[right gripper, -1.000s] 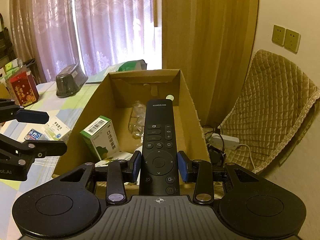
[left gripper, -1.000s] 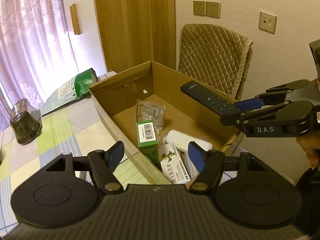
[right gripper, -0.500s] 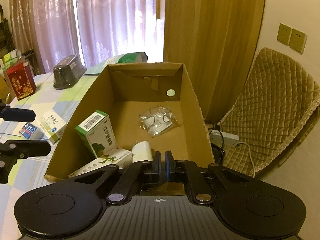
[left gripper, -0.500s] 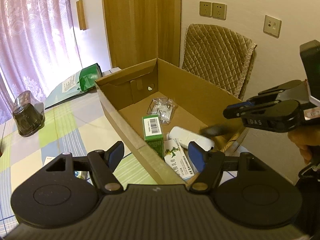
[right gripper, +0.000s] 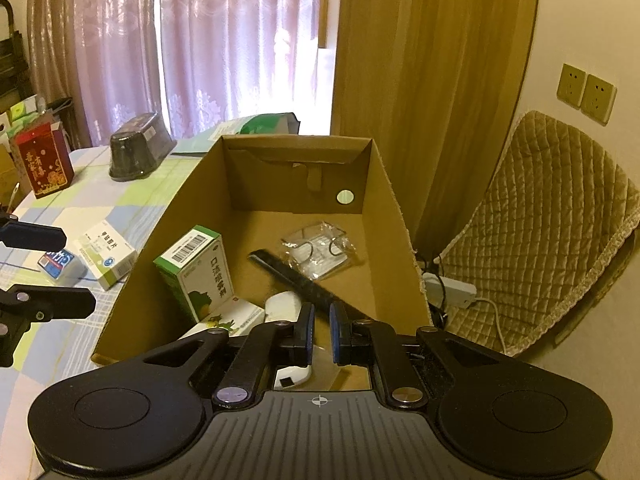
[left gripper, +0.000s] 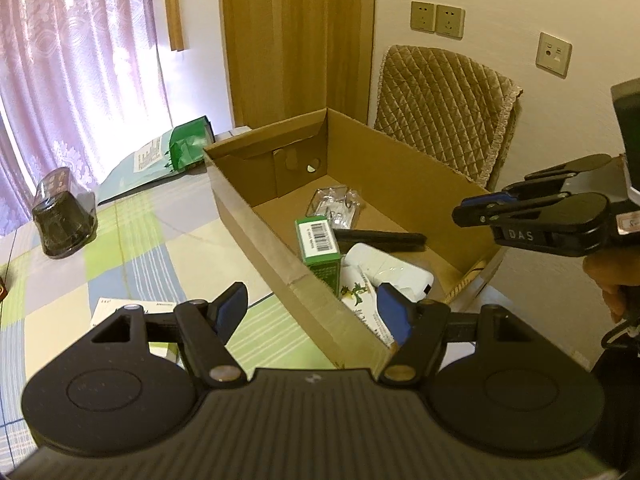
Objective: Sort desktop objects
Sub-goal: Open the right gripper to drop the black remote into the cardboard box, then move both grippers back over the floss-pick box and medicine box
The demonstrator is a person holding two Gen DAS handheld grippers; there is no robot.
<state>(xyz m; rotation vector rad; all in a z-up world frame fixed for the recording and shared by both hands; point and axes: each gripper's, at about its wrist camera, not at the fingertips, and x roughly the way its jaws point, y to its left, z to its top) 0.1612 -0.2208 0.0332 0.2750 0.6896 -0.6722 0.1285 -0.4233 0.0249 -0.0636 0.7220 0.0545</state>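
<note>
An open cardboard box (left gripper: 256,216) (right gripper: 396,216) stands on the checked tablecloth. In it lie a black remote (left gripper: 380,237) (right gripper: 296,276), an upright green medicine box (left gripper: 320,240) (right gripper: 196,268), a white device (left gripper: 384,268) (right gripper: 282,304), a flat green-and-white carton and a clear plastic packet (left gripper: 334,204) (right gripper: 320,250). My right gripper (right gripper: 321,330) (left gripper: 460,212) hovers over the box's near end, jaws almost together, holding nothing. My left gripper (left gripper: 312,312) (right gripper: 80,270) is open and empty by the box's left wall.
On the cloth left of the box lie a white-and-green medicine box (right gripper: 106,254) and a small blue pack (right gripper: 56,262). Farther back are a black container (right gripper: 138,152), a red bag (right gripper: 42,160) and a green pouch (left gripper: 188,144). A quilted chair (right gripper: 540,216) stands right.
One second ago my right gripper was shut on the black remote above the box. The remote has since dropped and lies on the box floor; the gripper closed empty and drew back.
</note>
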